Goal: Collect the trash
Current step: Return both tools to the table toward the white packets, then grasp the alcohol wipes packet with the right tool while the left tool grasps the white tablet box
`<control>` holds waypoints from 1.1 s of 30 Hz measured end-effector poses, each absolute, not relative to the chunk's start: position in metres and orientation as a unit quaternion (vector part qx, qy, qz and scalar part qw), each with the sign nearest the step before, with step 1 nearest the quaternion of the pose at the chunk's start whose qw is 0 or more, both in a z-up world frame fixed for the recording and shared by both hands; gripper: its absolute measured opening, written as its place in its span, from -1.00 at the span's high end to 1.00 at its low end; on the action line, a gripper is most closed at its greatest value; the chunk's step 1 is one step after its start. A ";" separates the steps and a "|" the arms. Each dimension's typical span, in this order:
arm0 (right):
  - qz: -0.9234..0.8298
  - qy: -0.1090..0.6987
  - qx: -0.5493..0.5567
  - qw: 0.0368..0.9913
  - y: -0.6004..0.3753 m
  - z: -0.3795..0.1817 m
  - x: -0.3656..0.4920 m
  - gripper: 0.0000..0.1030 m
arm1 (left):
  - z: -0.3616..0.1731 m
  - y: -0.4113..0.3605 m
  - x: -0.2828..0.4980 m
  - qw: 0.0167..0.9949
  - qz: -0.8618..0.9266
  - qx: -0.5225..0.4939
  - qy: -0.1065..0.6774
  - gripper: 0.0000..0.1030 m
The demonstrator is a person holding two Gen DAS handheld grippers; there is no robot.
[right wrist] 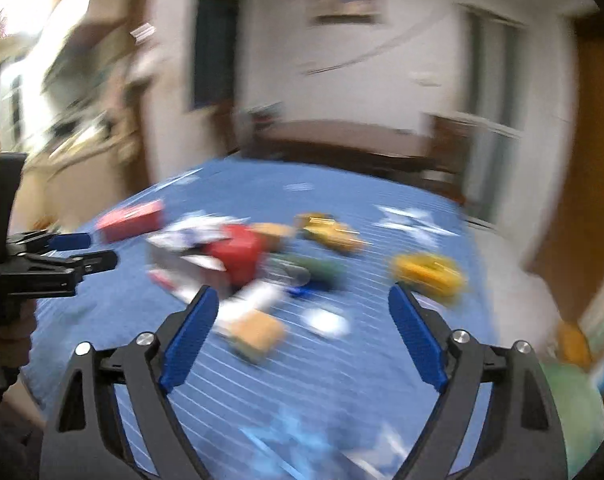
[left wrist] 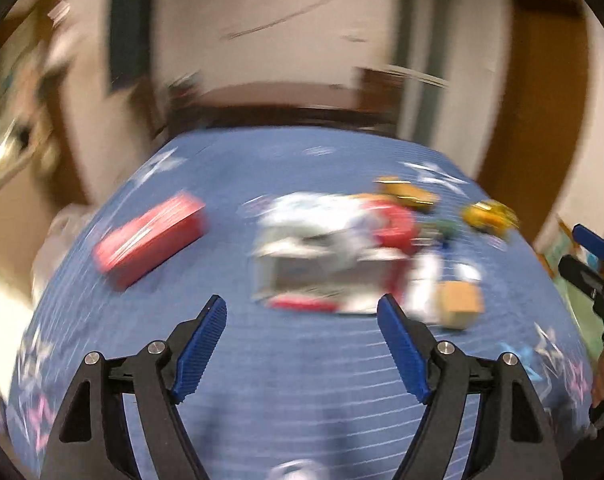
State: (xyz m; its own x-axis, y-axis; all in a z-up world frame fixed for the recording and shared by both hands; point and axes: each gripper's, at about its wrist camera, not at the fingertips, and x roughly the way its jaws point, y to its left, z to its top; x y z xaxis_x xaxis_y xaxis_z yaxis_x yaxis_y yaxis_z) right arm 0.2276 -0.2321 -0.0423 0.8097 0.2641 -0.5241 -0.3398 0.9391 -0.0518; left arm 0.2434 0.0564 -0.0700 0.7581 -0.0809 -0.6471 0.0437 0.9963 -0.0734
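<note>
Both views are motion-blurred. A pile of trash lies on a blue star-patterned cloth: a red box at the left, white and red wrappers, a small cardboard box, and two yellow wrappers. My left gripper is open and empty, hovering just short of the wrappers. My right gripper is open and empty above the cardboard box, with a yellow wrapper beyond its right finger. The red box and wrappers also show there.
The cloth covers a rounded table. The other gripper shows at the right edge of the left wrist view and at the left edge of the right wrist view. Dark wooden furniture and a brown door stand behind.
</note>
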 end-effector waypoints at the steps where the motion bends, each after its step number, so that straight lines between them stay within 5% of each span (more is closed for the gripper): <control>1: 0.190 0.268 -0.091 0.940 -0.209 -0.038 0.243 -0.64 | -0.075 0.078 0.242 0.933 -0.017 -0.054 0.356 -0.52; 10: 0.272 0.381 -0.216 0.857 -0.073 -0.053 0.362 -0.67 | -0.100 0.149 0.227 0.914 0.013 -0.132 0.383 -0.52; 12: 0.262 0.438 -0.205 0.835 -0.074 -0.068 0.378 0.01 | -0.102 0.156 0.224 0.914 0.018 -0.138 0.382 -0.53; 22: 0.318 0.409 -0.153 0.842 -0.097 -0.043 0.225 0.04 | -0.113 0.188 0.214 0.909 0.036 -0.164 0.382 -0.53; 33: 0.167 0.398 0.046 0.901 -0.237 -0.066 0.138 0.04 | -0.083 0.102 0.216 0.898 -0.227 0.112 0.360 -0.57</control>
State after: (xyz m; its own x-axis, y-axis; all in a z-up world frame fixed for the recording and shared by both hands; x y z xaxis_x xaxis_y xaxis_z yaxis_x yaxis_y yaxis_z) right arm 0.1380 -0.2374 -0.0664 0.6269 0.3378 -0.7020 -0.2641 0.9399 0.2164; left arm 0.2157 0.1024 -0.0829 0.6377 -0.3277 -0.6972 0.4892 0.8714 0.0379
